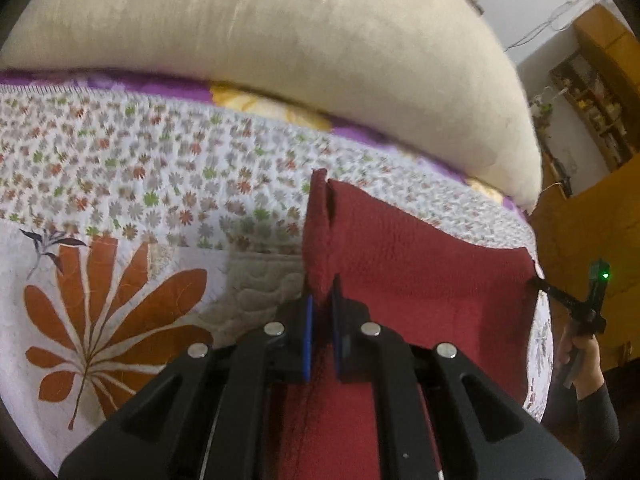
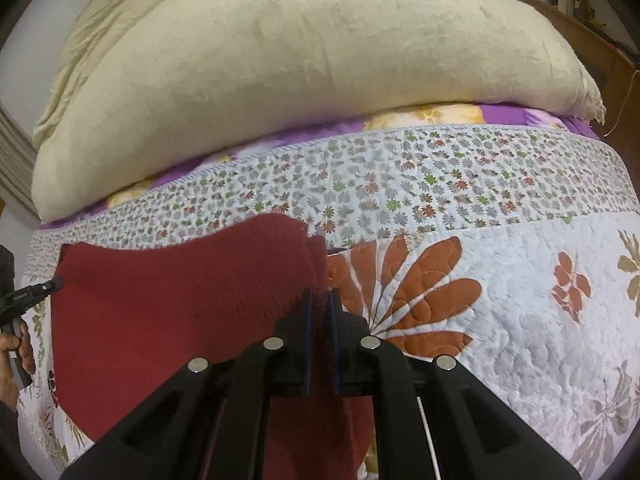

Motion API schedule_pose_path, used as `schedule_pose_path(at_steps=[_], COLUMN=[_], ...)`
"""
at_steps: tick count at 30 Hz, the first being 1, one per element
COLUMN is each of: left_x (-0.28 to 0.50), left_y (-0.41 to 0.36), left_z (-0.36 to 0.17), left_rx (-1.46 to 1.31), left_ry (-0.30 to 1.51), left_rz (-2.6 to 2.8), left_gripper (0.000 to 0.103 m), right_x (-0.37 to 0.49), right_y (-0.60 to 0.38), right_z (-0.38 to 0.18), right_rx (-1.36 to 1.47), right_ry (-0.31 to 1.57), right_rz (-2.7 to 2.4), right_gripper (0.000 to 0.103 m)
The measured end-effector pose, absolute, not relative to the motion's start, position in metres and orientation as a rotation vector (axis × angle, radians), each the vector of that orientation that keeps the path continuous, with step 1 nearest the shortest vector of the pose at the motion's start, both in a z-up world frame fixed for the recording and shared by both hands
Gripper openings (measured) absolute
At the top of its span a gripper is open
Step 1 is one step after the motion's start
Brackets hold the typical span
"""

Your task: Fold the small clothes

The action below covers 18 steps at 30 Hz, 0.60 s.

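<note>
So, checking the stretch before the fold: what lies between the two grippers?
Only the red cloth, stretched over the quilt from the left gripper pinching one edge to the right gripper pinching the other. Both wrist views show nothing else there.

A dark red knitted garment lies spread on the bed, two edges lifted.
</note>
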<state>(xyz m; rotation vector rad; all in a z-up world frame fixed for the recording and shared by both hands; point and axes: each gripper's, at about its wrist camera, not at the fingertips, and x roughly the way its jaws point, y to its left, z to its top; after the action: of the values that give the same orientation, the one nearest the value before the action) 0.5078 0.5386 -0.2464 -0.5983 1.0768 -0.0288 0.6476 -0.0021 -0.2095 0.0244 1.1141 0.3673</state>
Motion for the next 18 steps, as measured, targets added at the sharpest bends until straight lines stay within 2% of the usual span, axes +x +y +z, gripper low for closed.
schedule_pose_path(at_steps=[9, 11, 14, 18], left_x=[0.528, 0.528, 0.522, 0.523], left_y=[0.55, 0.548, 0.551, 0.535], left_z=[-0.307, -0.312, -0.284, -0.248], left_rx=[-0.646, -0.634, -0.573, -0.584], left_ry=[1.195, 1.227, 1.141, 1.014], left_rz=[0.025, 0.028, 0.117, -0.013], left_gripper=[0.006, 0.009, 0.009, 0.014], right_x=[0.668, 0.671, 0.669, 0.662], right_y=[-0.003, -0.008, -0.015, -0.024], right_z=[-0.251, -0.266, -0.279, -0.254], right_rx=[0.043, 0.063, 0.095, 0.199], right_ry=[1.169, 1.201, 1.235, 1.101], right_rz=[0.318, 0.307, 0.3, 0.314], right_gripper=[0.007, 0.007, 0.012, 0.016])
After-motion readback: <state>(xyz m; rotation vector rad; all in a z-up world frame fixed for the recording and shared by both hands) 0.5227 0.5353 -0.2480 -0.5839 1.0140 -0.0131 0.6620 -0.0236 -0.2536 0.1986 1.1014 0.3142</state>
